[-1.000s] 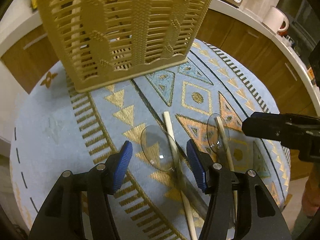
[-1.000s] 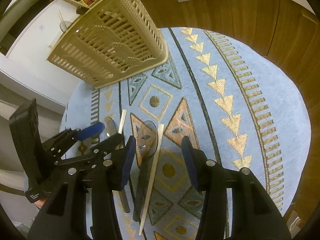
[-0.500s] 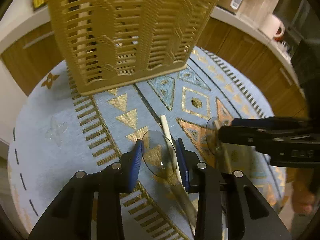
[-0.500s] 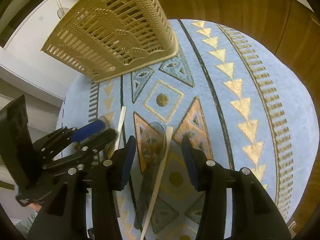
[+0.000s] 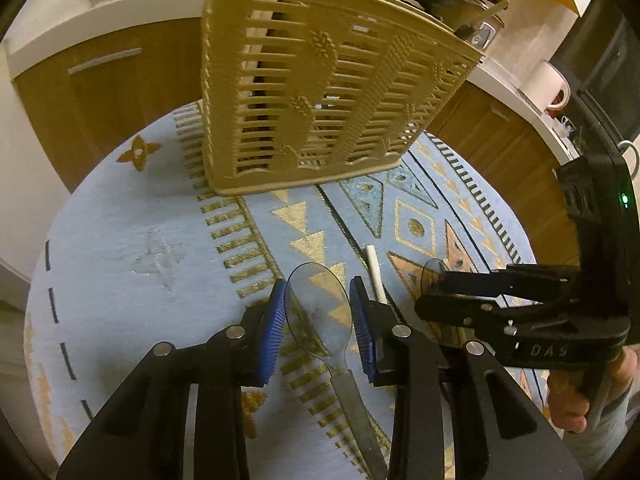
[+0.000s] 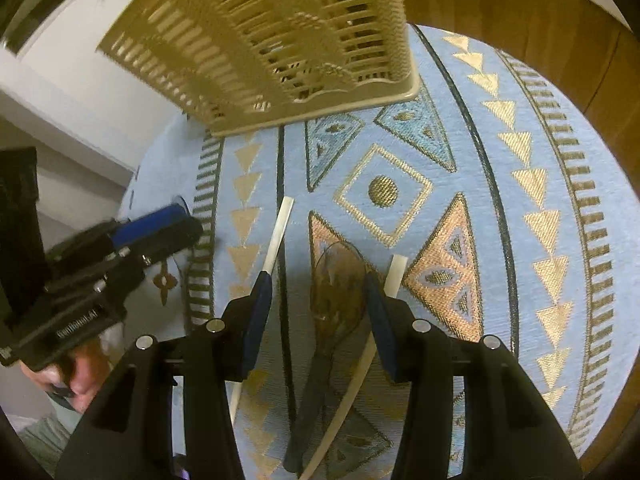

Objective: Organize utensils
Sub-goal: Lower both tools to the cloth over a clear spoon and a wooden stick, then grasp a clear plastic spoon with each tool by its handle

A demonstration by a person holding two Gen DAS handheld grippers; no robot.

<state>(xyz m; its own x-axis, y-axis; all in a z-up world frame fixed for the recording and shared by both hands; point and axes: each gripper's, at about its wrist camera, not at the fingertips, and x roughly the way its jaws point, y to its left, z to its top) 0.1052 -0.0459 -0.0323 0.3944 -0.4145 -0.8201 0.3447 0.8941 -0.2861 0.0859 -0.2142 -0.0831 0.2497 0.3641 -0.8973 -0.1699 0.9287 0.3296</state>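
A round table under a blue patterned cloth [image 5: 120,264], ringed by wooden cabinets [image 5: 100,84], holds a slatted basket [image 5: 316,92] with upright utensils inside; the left gripper [image 5: 318,322] is clamped on one clear spoon [image 5: 318,312], while the right gripper [image 6: 316,308] is spread around another spoon [image 6: 336,284].

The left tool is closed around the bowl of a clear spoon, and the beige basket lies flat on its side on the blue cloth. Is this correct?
Not quite. In the left wrist view the beige basket stands upright on its base on the blue cloth, not on its side. The rest holds: the left tool is closed around the clear spoon at its bowl.
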